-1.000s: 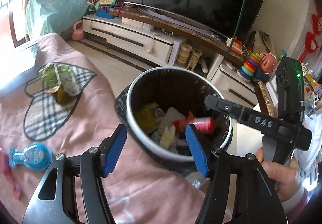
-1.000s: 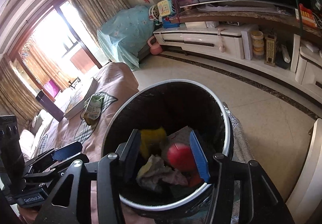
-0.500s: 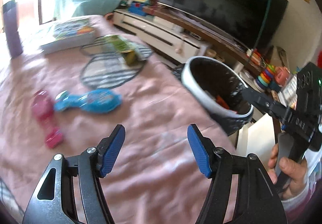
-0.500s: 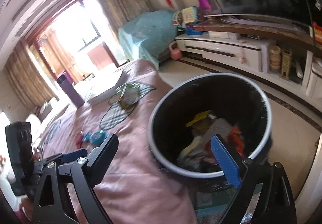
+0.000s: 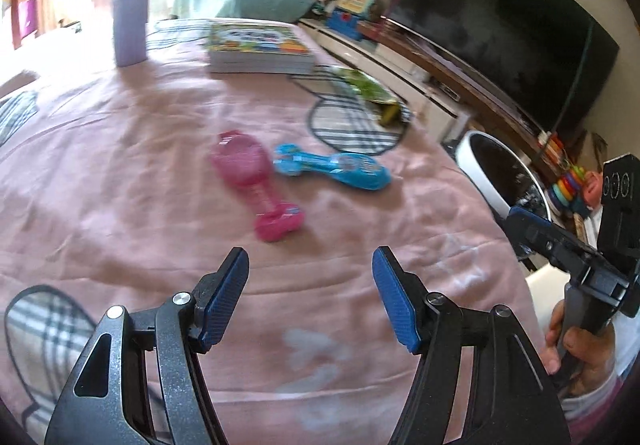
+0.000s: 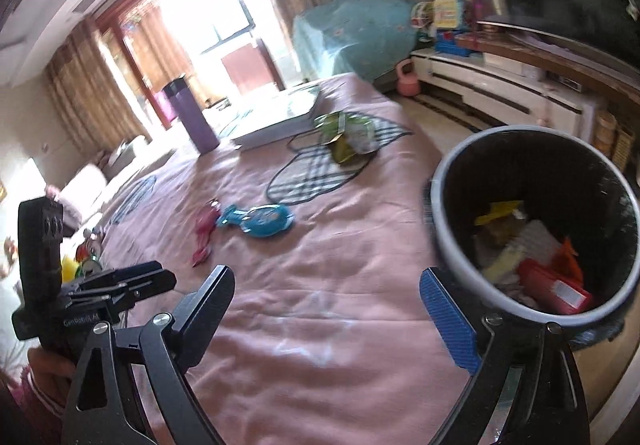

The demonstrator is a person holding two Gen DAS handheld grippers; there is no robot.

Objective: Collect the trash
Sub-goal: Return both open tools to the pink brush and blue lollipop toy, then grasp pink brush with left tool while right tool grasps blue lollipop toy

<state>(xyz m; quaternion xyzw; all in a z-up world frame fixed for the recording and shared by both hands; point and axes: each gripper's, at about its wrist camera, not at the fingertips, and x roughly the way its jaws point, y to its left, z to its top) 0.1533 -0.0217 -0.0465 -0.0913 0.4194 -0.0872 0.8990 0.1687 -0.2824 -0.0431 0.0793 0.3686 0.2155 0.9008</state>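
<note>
Both claws hang empty over the pink quilted bedspread (image 5: 120, 173). The left gripper (image 5: 310, 295) stands at a middling spread with nothing between its blue pads, pointing down toward the bed's middle; the right gripper (image 6: 326, 315) is spread wide and bare, its jaws having just been opening, though it already stands well wide half a second back.

The round black waste bin with a pale rim (image 6: 440, 245) sits at the bed's right edge — probably put there so scraps can be dropped in with a short reach. It holds a red packet (image 6: 552, 287), yellow scraps and paper.

What looks left to collect lies on the bedspread: a pink plastic blister wrapper (image 5: 256, 185) and, just to its right, a blue plastic blister pack (image 5: 336, 169), both ahead of the left claw. Farther off, a crumpled green snack bag (image 6: 350, 135) rests on a plaid heart patch, near a thick stack of books (image 5: 260, 49) and a tall purple flask (image 5: 130, 7) — those two seem belongings, not rubbish.

I judge the left claw is lining up on the pink wrapper.
</note>
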